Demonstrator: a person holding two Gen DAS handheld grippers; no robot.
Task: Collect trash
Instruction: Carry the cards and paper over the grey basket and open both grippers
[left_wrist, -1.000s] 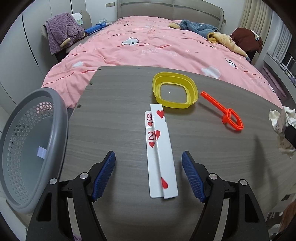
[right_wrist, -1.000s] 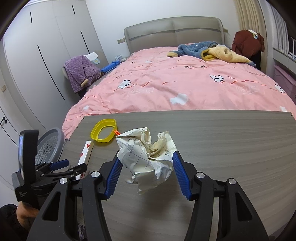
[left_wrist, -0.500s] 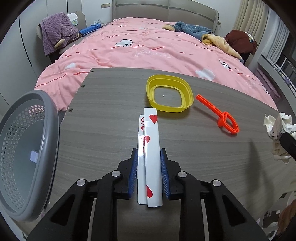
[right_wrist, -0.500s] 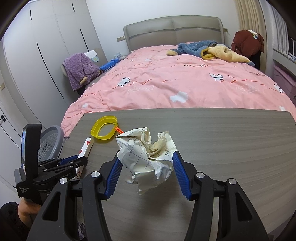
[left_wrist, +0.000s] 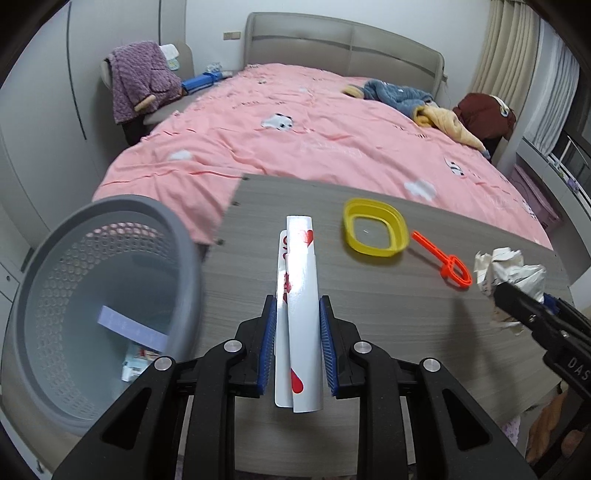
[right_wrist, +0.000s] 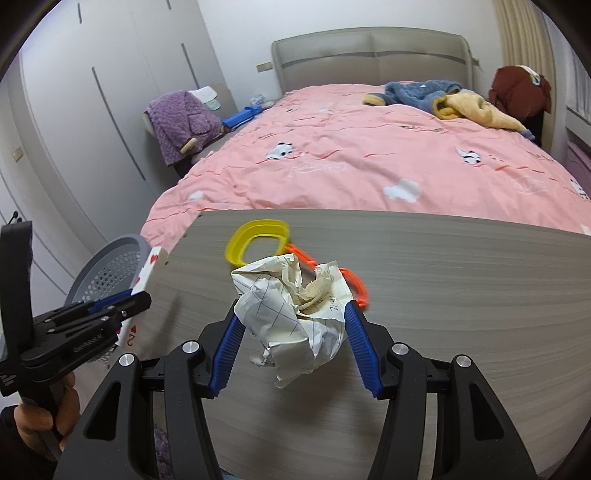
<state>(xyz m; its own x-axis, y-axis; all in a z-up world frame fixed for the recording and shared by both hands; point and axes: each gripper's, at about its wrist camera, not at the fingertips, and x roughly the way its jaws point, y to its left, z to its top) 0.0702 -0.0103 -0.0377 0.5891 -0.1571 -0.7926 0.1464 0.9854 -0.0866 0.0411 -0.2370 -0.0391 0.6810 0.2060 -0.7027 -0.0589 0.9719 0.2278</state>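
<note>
My left gripper (left_wrist: 297, 314) is shut on two folded playing cards (left_wrist: 300, 280) with red hearts, held lifted above the grey wooden table (left_wrist: 369, 314). The same cards (right_wrist: 146, 275) stick out of that gripper (right_wrist: 142, 297) in the right wrist view, near the table's left edge. My right gripper (right_wrist: 293, 314) is shut on a crumpled ball of paper (right_wrist: 295, 306), held over the table; that paper (left_wrist: 506, 273) also shows at the right of the left wrist view. A grey perforated waste basket (left_wrist: 96, 306) stands off the table's left edge with some scraps inside.
A yellow ring-shaped lid (left_wrist: 375, 232) and an orange plastic wand (left_wrist: 443, 264) lie on the far part of the table. A pink-covered bed (left_wrist: 314, 140) with clothes on it lies beyond the table. A hand (right_wrist: 40, 417) holds the left gripper's handle.
The left gripper closed on the cards, then lifted them off the table and carried them left toward the basket. The right gripper, still holding the paper ball, shifted left.
</note>
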